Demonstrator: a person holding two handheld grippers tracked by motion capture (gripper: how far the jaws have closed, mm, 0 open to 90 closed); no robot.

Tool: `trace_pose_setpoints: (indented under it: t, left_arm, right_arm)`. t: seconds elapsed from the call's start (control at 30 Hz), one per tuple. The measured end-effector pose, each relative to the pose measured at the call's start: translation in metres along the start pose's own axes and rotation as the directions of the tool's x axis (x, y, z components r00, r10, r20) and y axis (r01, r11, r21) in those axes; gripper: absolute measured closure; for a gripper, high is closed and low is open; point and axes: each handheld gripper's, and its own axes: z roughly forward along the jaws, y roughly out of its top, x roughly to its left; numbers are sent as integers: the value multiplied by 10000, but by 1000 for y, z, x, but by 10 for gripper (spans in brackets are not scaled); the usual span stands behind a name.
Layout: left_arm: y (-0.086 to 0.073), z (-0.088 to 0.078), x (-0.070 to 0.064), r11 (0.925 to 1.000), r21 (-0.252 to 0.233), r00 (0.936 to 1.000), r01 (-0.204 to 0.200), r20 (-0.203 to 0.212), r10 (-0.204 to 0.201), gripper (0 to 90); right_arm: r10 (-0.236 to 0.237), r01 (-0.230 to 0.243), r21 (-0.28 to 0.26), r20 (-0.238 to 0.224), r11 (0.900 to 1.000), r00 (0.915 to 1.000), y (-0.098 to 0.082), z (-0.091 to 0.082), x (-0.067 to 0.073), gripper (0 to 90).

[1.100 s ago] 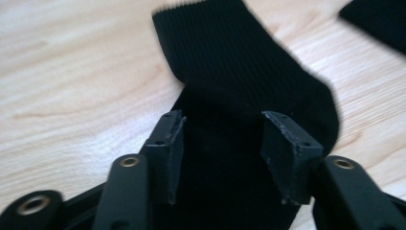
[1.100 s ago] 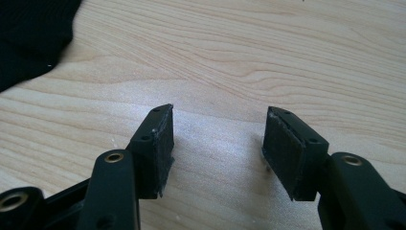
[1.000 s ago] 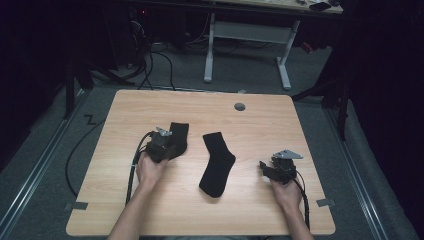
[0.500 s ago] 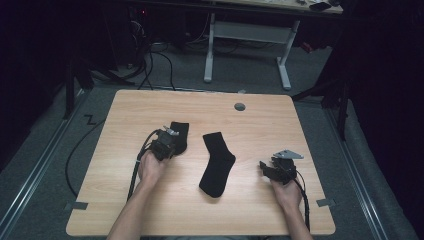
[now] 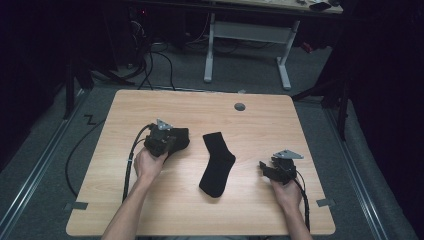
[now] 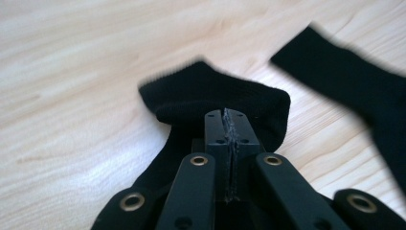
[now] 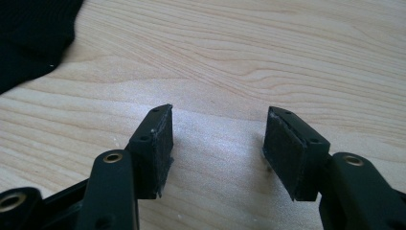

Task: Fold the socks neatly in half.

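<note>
While the right hand has kept its place, the left one has changed since the earlier frames:

Change at the left: the left gripper [image 5: 168,141] has just been closing, and its jaws now meet on a fold of the crumpled black fabric sock [image 5: 178,139]. A second ago they stood apart over that sock; now the cloth is bunched against them and the gripper sits a little higher in the high view.

Left gripper grip: clenched on the crumpled black sock, pads [image 6: 229,125] pressed together with the fabric pinched between, as the left gripper view [image 6: 228,125] shows.

Crumpled sock, place and lie: at and just beyond the left gripper's tips, doubled over on itself [image 6: 215,93]. Its folded end points away from the gripper; the rest trails back beneath the jaws towards the hand. I cannot tell which end is the toe.

Flat black fabric sock [image 5: 217,163]: unchanged, lying on the light wooden table [image 5: 250,125] between the two grippers, touching neither. Its long axis runs away from the person, cuff at the far end, toe at the near end, bent slightly at the heel.

Right gripper [image 5: 267,169]: unchanged, released, jaws wide apart with bare wood between the pads [image 7: 158,143], flat sock off to its left [image 7: 33,33].
</note>
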Motion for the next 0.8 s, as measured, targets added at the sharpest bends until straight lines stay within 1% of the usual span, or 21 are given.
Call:
trace_pose_setpoints:
  t: [0.03,0.1,0.13,0.2,0.23,0.27,0.37,0.4,0.43,0.47,0.5,0.57,0.63,0.67,0.7,0.73,0.77,0.8]
  left_arm:
    - [2,-4,0,9999,-110,9999,82,101,-81,890]
    - [4,-10,-1,9996,-280,9999,31,143,-27,890]
    - [8,-16,-4,9987,-515,9997,37,231,-25,890]
    - [12,-23,-8,9976,-697,9995,13,322,10,890]
    - [12,-23,-8,9976,-697,9995,13,322,10,890]
    - [15,-28,-11,9964,-849,9991,-46,411,81,890]
    - [17,-31,-13,9956,-933,9986,-15,519,64,890]
    - [18,-34,-15,9941,-1085,9981,36,612,30,890]
    - [18,-34,-15,9941,-1085,9981,36,612,30,890]
    - [20,-36,-17,9928,-1194,9970,110,773,-17,890]
    - [20,-36,-17,9928,-1194,9970,110,773,-17,890]
    - [25,-38,-23,9909,-1333,9945,172,1046,-32,890]
    - [26,-40,-25,9903,-1382,9940,143,1094,9,890]
    - [30,-43,-30,9885,-1511,9931,58,1167,121,890]
    - [30,-43,-30,9885,-1511,9931,58,1167,121,890]
    - [32,-45,-34,9870,-1608,9917,26,1271,181,890]
    - [32,-45,-34,9870,-1608,9917,26,1271,181,890]
    - [35,-47,-38,9855,-1699,9901,8,1384,231,890]
  right_arm:
    - [0,0,-4,-2,10000,10000,0,0,0,437]
    - [-2,2,-2,6,10000,10000,0,0,0,437]
    - [-6,6,2,-5,10000,10000,0,0,0,436]
    - [-7,7,4,-14,10000,10000,0,0,0,436]
    - [-7,7,4,-14,10000,10000,0,0,0,436]
    - [-13,13,4,-9,10000,10000,0,0,0,436]
    - [-25,25,0,-4,10000,10000,0,0,0,435]
    - [9,-9,-1,-13,10000,10000,0,0,0,435]
    - [9,-9,-1,-13,10000,10000,0,0,0,435]
    - [-7,7,0,-6,10000,10000,0,0,0,434]
    - [-7,7,0,-6,10000,10000,0,0,0,434]
    - [3,-3,3,-18,10000,10000,0,0,0,434]
    - [4,-4,2,-16,10000,10000,0,0,0,434]
    - [2,-2,3,-6,10000,10000,0,0,0,433]
    - [2,-2,3,-6,10000,10000,0,0,0,433]
    - [3,-3,3,-10,10000,10000,0,0,0,432]
    - [6,-6,4,-5,10000,10000,0,0,0,432]
    - [5,-5,3,-8,10000,10000,0,0,0,432]
